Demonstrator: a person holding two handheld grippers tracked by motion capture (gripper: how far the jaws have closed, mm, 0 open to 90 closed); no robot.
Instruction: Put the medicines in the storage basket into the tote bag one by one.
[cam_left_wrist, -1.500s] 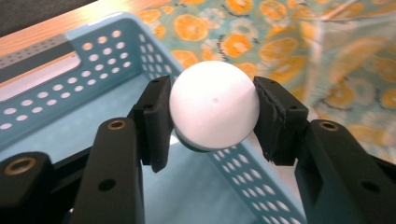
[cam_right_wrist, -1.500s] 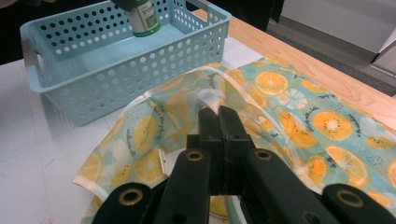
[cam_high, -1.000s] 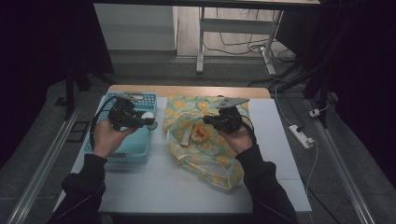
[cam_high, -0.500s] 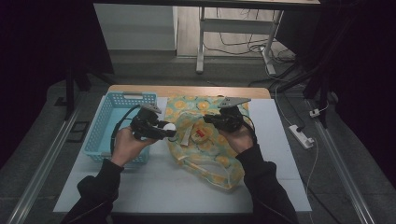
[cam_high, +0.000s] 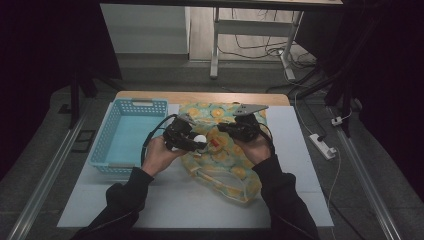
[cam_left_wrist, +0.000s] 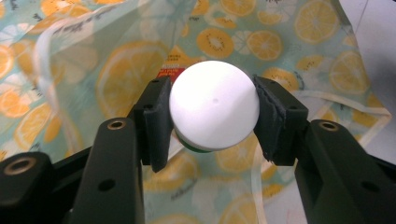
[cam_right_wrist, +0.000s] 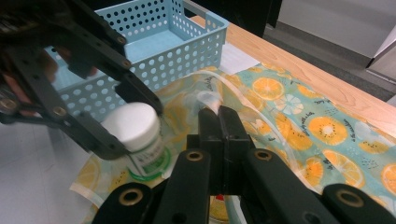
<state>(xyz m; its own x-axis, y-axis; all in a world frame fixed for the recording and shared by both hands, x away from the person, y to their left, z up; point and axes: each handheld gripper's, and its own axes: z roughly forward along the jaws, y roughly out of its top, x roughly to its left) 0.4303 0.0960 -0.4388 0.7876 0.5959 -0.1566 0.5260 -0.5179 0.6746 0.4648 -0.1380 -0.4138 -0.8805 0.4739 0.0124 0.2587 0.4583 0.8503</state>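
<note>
The left gripper holds a white-capped bottle over the fruit-print bag. The right gripper pinches the bag's edge, beside the blue basket.

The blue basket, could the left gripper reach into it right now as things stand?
Probably yes: the blue basket sits open-topped just beside the left gripper, nothing between them, though its jaws are full, clamped on a white-capped bottle.

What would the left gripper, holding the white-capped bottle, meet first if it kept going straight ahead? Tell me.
Most likely the translucent fruit-print plastic bag. The left gripper grips the white-capped bottle and points at the bag's sheet lying just beyond it. How much gap remains is unclear.
</note>
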